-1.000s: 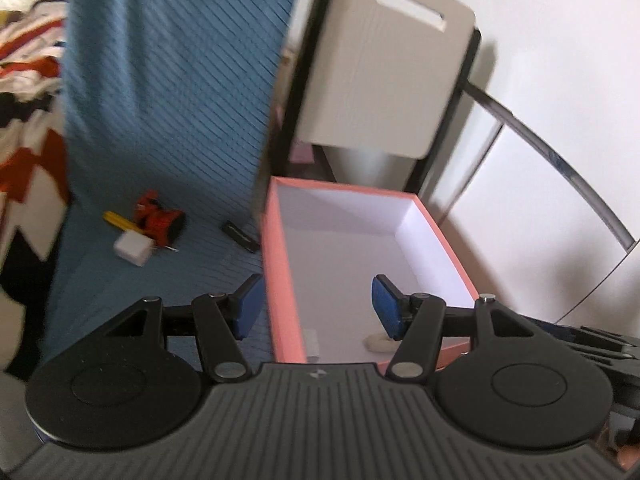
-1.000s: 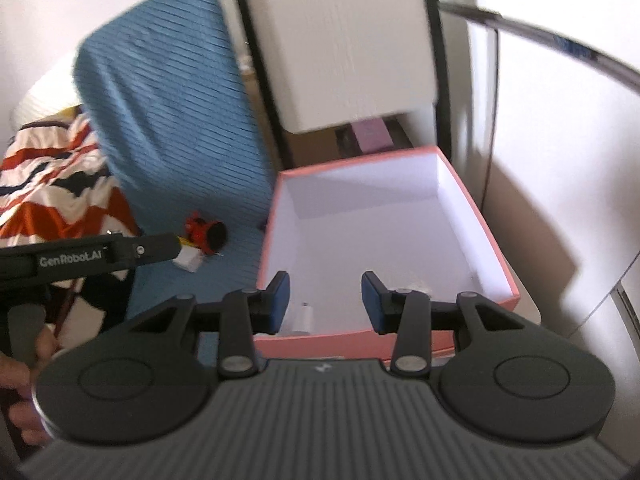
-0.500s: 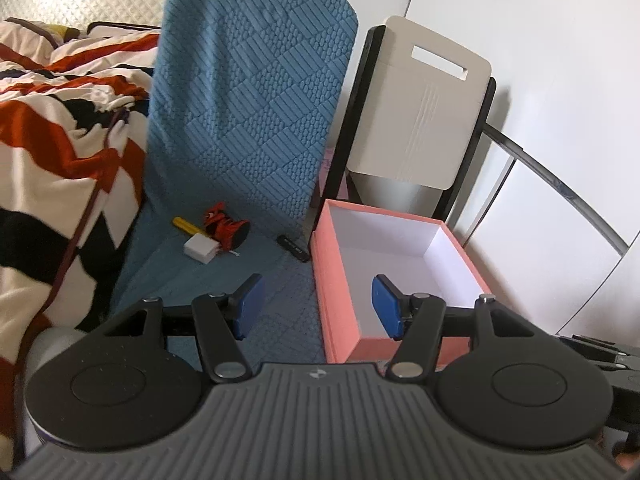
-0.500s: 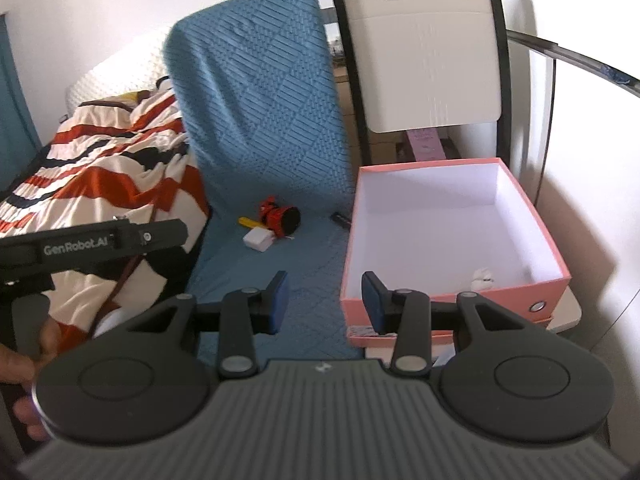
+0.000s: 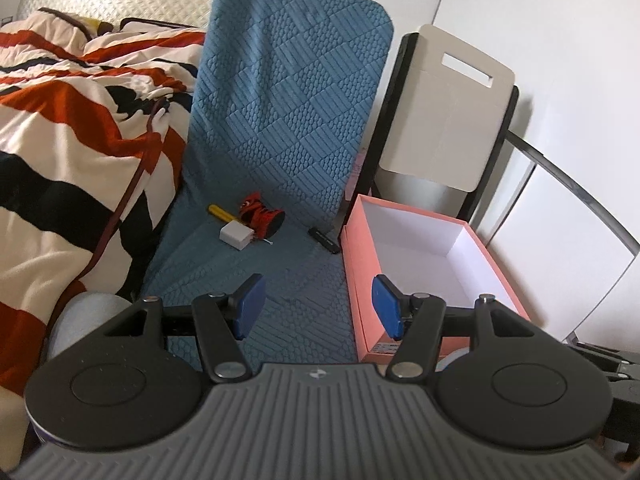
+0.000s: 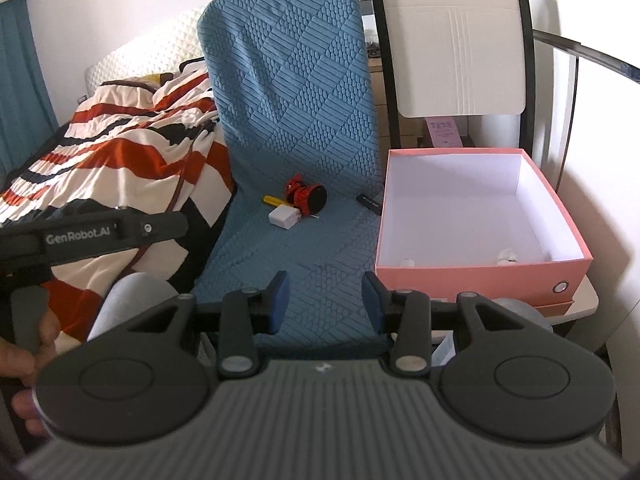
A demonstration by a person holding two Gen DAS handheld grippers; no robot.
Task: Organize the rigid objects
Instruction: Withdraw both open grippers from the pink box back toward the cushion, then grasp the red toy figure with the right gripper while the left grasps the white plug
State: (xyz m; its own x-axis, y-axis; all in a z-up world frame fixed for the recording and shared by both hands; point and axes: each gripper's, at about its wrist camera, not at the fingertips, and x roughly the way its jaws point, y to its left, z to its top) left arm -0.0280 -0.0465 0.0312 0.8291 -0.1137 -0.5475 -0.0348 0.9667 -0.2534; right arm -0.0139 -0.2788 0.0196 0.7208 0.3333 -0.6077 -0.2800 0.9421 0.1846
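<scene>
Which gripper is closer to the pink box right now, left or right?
Right, by a small margin as far as the views show. The right gripper hangs just short of the pink box, beside its near left corner. The left gripper hangs over the blue cushion, left of the box.

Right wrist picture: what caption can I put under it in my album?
Open right gripper facing small things on a blue chair cover beside a pink box.

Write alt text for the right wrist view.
The open, empty right gripper hovers over a blue quilted chair cover. On its seat lie a red toy, white block, yellow stick and black stick; a pink box sits alongside.
</scene>
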